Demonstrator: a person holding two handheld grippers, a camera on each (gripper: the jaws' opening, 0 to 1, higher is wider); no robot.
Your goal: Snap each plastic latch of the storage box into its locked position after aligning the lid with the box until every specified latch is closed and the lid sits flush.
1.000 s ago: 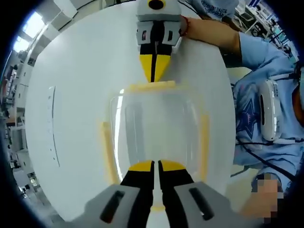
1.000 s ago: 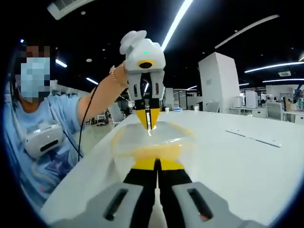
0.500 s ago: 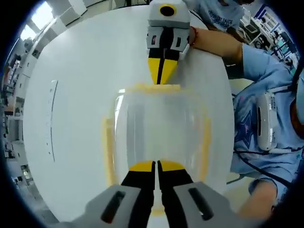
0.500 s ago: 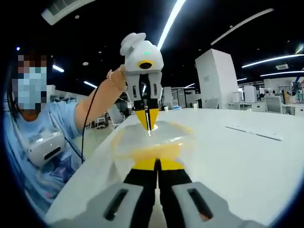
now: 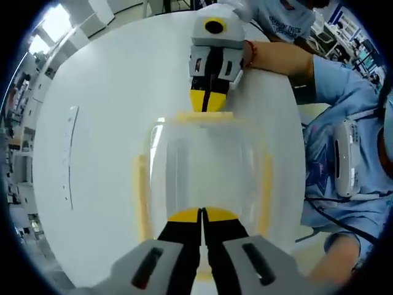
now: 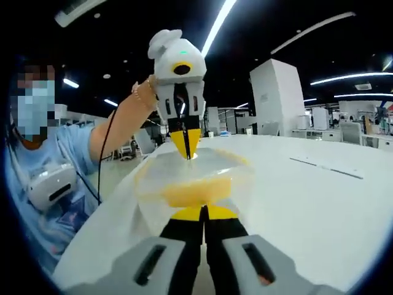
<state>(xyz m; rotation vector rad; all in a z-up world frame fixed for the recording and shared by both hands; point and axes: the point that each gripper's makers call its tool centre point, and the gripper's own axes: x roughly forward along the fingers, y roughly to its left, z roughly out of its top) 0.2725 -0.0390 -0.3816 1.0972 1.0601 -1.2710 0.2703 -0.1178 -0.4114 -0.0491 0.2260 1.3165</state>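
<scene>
**Both grippers pressed at opposite ends of the clear box**

In the left gripper view the left gripper has its jaws pressed together at 6 o'clock, on the near edge of the clear storage box. The right gripper, also squeezed together, meets the yellow latch at 12. Yellow side latches look hazy through the plastic. White table underneath. Writing on the person's shirt at 1 o'clock is too small to read.
</scene>
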